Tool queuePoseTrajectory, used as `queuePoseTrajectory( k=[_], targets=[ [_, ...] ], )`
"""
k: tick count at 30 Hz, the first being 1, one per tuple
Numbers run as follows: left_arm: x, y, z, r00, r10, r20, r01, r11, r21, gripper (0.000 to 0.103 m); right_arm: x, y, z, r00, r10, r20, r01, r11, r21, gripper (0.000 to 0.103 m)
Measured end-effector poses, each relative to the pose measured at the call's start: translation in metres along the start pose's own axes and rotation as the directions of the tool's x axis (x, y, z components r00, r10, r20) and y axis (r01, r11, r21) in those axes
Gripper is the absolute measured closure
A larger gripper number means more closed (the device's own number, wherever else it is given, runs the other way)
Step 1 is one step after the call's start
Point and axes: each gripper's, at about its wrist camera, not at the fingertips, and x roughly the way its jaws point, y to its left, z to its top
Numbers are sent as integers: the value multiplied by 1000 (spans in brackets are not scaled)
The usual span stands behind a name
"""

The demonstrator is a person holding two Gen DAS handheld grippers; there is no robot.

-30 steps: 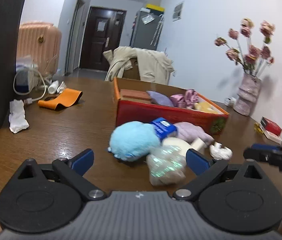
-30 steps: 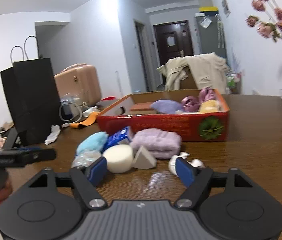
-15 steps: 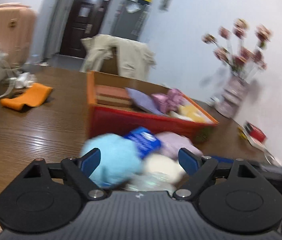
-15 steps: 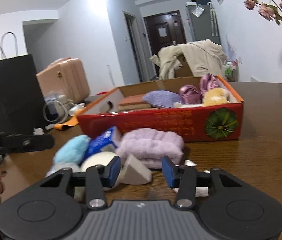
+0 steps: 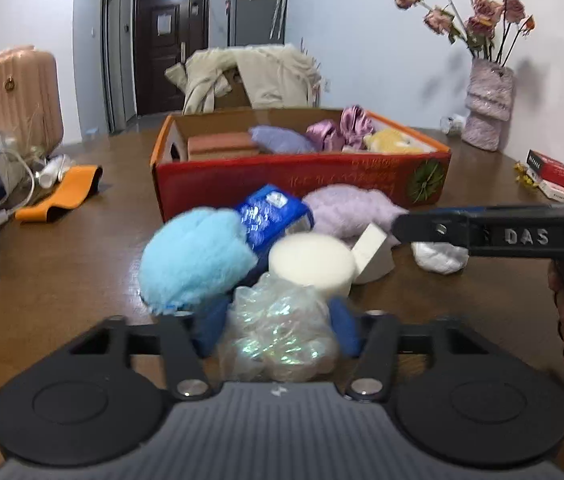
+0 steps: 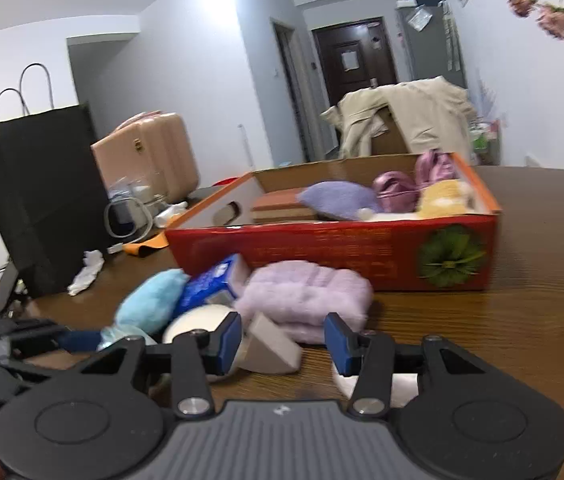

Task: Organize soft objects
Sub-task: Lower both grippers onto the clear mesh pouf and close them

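A pile of soft things lies in front of the red box [image 5: 294,178]: a light blue fluffy ball [image 5: 198,256], a blue tissue pack [image 5: 270,216], a round white sponge [image 5: 310,260], a pale wedge sponge [image 6: 270,348] and a lilac towel [image 6: 306,296]. My left gripper [image 5: 278,328] is closing on a crinkly clear plastic bundle [image 5: 282,344], and both pads touch its sides. My right gripper [image 6: 284,342] is open, half narrowed. The wedge sponge sits between its jaws against the left pad, with a gap to the right pad.
The box holds several soft items. A crumpled white cloth [image 5: 438,258] lies right of the pile. A flower vase [image 5: 486,120] and a red pack [image 5: 550,168] stand at the right. At the left are a black paper bag [image 6: 42,200] and an orange band [image 5: 62,192].
The left gripper came forward to the pile and its jaws narrowed onto the plastic bundle. The right gripper moved in and narrowed around the wedge sponge, then held still.
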Motion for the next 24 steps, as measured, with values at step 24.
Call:
queuePoseTrajectory(
  k=[24],
  targets=[
    [-70,23,25,975,-125,181,143,986,-89,65,-57,27,3,997,8,77,-8,1000,-1,91]
  ],
)
